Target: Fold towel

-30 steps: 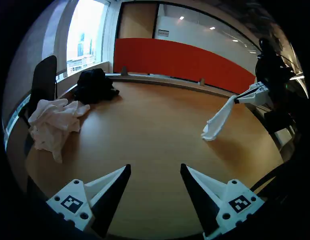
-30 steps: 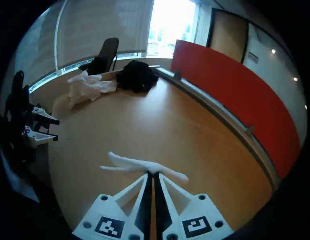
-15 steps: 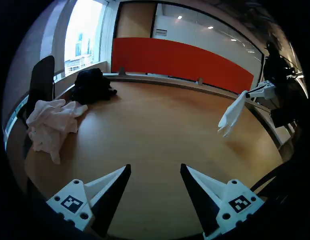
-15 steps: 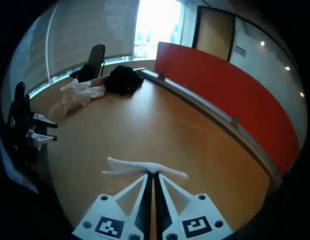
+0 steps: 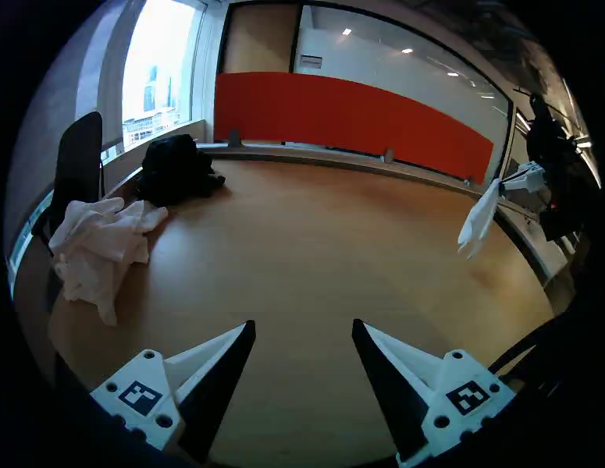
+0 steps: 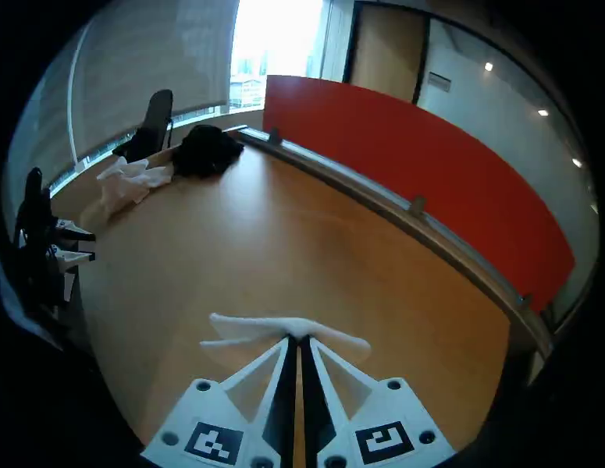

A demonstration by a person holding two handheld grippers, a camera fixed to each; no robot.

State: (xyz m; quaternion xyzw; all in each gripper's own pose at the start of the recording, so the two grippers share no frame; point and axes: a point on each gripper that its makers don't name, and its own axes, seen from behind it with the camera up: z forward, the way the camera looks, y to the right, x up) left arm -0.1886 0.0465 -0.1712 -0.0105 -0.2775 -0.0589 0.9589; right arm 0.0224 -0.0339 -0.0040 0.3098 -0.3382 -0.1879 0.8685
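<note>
A white towel (image 6: 282, 330) hangs from my right gripper (image 6: 297, 340), whose two fingers are pressed together on its edge. In the left gripper view that same towel (image 5: 478, 222) dangles at the far right, clear of the table, held by the right gripper (image 5: 511, 181). My left gripper (image 5: 302, 331) stands open low over the near edge of the wooden table (image 5: 318, 242), nothing between its fingers. It appears small at the left in the right gripper view, as the left gripper (image 6: 72, 246).
A heap of white towels (image 5: 99, 246) lies at the table's left side, with a black bundle (image 5: 176, 168) behind it and a dark chair (image 5: 76, 160) beside the window. A red partition (image 5: 357, 125) runs along the table's far edge.
The right gripper has lifted the white towel up and off the table, moving it rightward and farther back. The left gripper has stayed put and open.
</note>
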